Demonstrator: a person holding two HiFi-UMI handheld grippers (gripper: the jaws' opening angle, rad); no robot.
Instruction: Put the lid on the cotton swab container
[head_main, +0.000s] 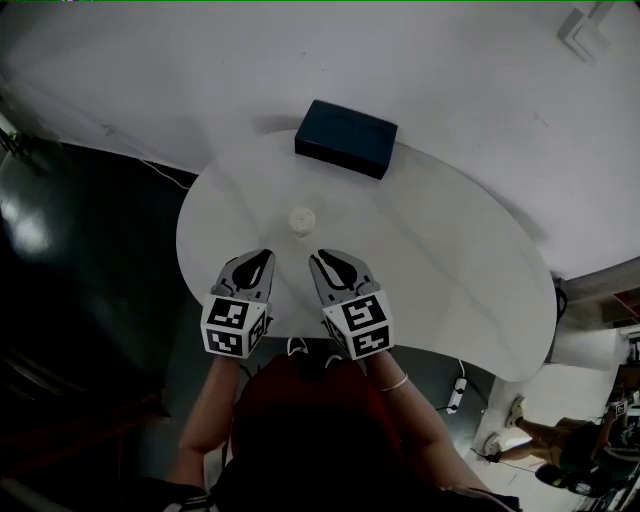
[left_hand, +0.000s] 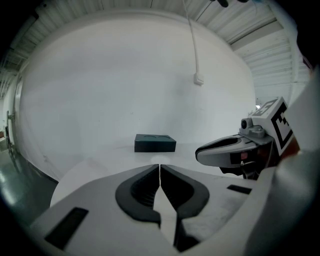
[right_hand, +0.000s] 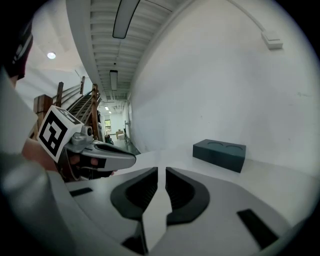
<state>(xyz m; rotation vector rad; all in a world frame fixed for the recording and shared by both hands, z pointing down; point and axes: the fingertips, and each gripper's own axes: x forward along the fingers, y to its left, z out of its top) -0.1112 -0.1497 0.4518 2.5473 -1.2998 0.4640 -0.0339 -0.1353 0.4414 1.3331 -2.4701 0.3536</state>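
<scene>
No grab has begun, I think: the left gripper (head_main: 265, 258) is pinched shut and empty, the right gripper (head_main: 318, 259) shows a thin empty gap, and the small white swab pot (head_main: 302, 220) sits at 12 o'clock from them, so one must open wide and reach.

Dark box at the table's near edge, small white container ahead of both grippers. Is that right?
No: the dark box sits at the table's far edge, per the head view. The small white container does lie ahead of the left gripper and right gripper.
</scene>
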